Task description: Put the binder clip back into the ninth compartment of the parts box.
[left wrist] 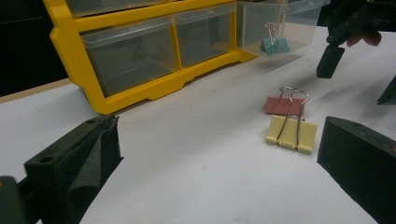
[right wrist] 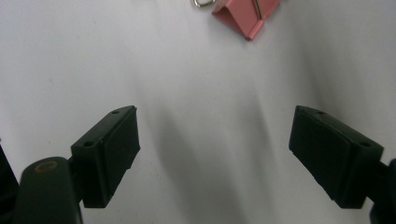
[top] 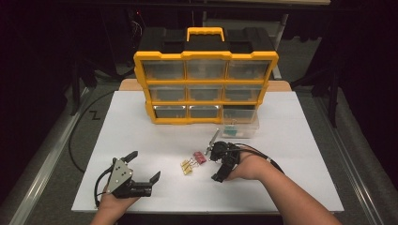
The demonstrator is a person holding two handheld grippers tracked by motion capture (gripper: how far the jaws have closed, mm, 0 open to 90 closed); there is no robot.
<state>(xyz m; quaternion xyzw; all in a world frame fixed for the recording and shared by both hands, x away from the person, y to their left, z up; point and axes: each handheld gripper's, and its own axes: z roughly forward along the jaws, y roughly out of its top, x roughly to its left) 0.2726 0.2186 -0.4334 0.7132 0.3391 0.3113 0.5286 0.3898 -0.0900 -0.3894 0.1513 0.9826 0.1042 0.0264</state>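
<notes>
Fingers of the right gripper (right wrist: 215,154) stand wide apart with bare white table (right wrist: 205,93) between the pads – nothing is held, and the pink binder clip (right wrist: 245,14) lies just beyond the tips, well clear of both. Jaws of the left gripper (left wrist: 215,158) are spread as wide and also hold nothing; ahead of them and toward the right-hand finger lies the yellow binder clip (left wrist: 292,133), with the pink one just behind it, the two touching or nearly so. From above, the right gripper (top: 220,161) points down at the table just beside the pair of clips, while the left gripper (top: 143,166) sits well apart from them at the near left. Its own camera catches what the other views leave small or hidden – a teal binder clip (left wrist: 274,44) inside the clear drawer (left wrist: 299,28) pulled out of the yellow organizer (left wrist: 140,88), far past its fingertips. Counted: three binder clips, one each of pink, yellow and teal, two of them loose on the table; nine drawers in three rows of three in the high view, one of them pulled out.
</notes>
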